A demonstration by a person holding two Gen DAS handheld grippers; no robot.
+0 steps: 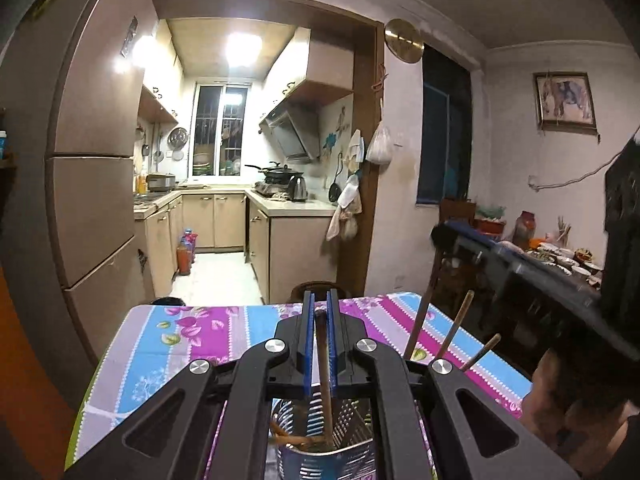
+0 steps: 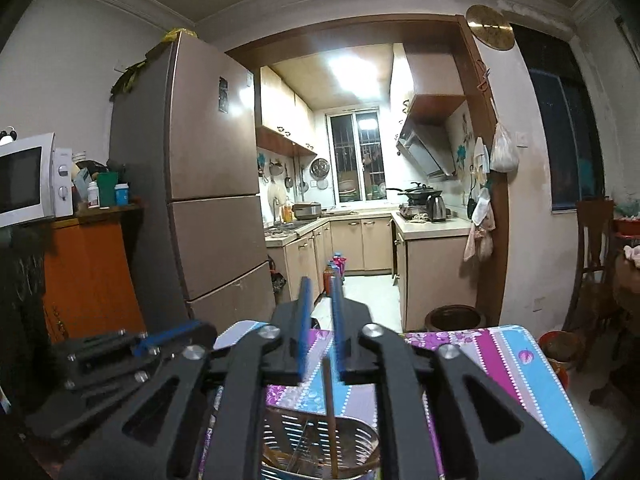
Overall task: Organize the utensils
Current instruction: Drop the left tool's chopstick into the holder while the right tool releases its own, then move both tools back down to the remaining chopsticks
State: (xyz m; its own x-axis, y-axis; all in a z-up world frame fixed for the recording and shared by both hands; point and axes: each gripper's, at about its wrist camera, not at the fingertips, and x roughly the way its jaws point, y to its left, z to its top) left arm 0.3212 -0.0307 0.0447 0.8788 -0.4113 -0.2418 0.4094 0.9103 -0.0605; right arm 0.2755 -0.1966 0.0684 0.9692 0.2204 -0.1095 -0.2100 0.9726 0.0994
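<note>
Left claw (image 1: 319, 312) clenches one chopstick (image 1: 322, 360) above the holder (image 1: 320, 458); right claw (image 2: 320, 300), parted, has one loose between its jaws. Several already stand inside; these two remain.

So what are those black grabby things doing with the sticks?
A person holds a black gripper in each hand over a perforated metal utensil holder on the striped floral tablecloth. The left gripper is shut on a brown wooden chopstick whose lower end sits in the holder. The right gripper has its jaws slightly apart around another chopstick standing there.
</note>
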